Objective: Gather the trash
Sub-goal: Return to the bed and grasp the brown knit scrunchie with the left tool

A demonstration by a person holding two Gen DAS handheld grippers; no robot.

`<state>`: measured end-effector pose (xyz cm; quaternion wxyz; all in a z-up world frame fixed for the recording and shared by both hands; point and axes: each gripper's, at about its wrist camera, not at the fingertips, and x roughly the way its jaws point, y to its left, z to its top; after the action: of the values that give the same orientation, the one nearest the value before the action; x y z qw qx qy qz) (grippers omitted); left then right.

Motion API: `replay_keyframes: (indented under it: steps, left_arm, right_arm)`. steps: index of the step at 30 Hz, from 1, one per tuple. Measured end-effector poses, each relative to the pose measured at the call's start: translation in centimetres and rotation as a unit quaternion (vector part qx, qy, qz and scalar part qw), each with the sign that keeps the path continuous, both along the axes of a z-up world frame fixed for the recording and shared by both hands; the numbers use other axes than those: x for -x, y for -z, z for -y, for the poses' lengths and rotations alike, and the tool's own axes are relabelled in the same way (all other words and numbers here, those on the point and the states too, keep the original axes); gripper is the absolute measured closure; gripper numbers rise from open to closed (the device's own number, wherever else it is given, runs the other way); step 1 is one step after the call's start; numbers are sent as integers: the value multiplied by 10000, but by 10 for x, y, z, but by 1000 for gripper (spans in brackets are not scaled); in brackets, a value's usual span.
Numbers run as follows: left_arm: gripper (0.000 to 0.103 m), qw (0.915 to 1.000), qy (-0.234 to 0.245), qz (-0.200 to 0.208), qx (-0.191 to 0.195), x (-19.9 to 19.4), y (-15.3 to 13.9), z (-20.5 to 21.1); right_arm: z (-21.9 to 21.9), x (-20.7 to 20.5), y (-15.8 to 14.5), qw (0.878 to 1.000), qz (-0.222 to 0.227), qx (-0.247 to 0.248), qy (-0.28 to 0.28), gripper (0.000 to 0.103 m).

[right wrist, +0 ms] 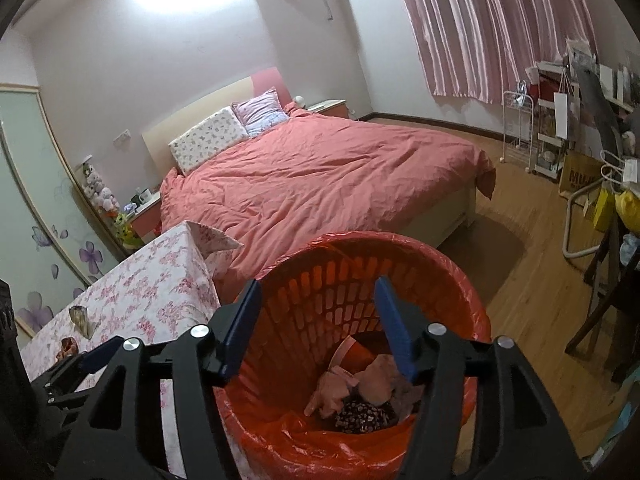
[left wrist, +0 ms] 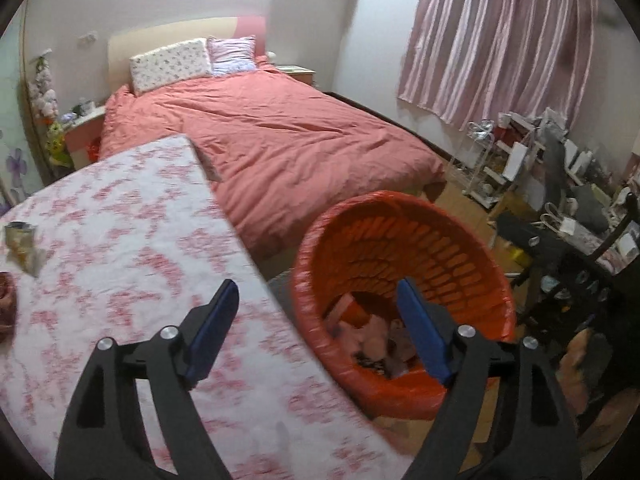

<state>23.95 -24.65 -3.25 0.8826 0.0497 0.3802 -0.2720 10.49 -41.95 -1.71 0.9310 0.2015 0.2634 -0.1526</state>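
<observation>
An orange trash basket (left wrist: 452,256) with an orange liner stands on the floor beside the table; it also shows in the right wrist view (right wrist: 472,304). Crumpled trash (right wrist: 360,392) lies at its bottom, seen too in the left wrist view (left wrist: 372,340). My left gripper (left wrist: 320,332) is open and empty, straddling the table edge and the basket rim. My right gripper (right wrist: 318,324) is open and empty, above the basket mouth. A crumpled wrapper (left wrist: 22,244) and a dark red piece (left wrist: 6,304) lie on the table at far left; both show in the right wrist view, wrapper (right wrist: 82,320) and red piece (right wrist: 68,348).
The table (left wrist: 132,216) has a pink floral cloth. A bed (left wrist: 280,140) with a salmon cover lies behind it. Cluttered racks and a dark chair (left wrist: 560,208) stand at right under pink curtains (right wrist: 500,28). Wood floor (right wrist: 528,264) lies right of the basket.
</observation>
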Motion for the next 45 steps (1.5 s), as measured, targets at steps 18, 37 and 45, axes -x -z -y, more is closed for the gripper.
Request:
replay_keyframes:
  steps: [18, 37, 45]
  left_arm:
    - [10, 9693, -2186, 281, -1088, -31, 19, -198]
    - [18, 9367, -3314, -541, -996, -120, 57, -309]
    - [58, 9402, -3278, -543, -756, -120, 53, -327]
  right_arm:
    - [-89, -6, -2, 9926, -188, 916, -778, 8]
    - [-167, -38, 14, 9789, -605, 1038, -1655, 7]
    - [-193, -49, 15, 9736, -699, 1072, -1890, 7]
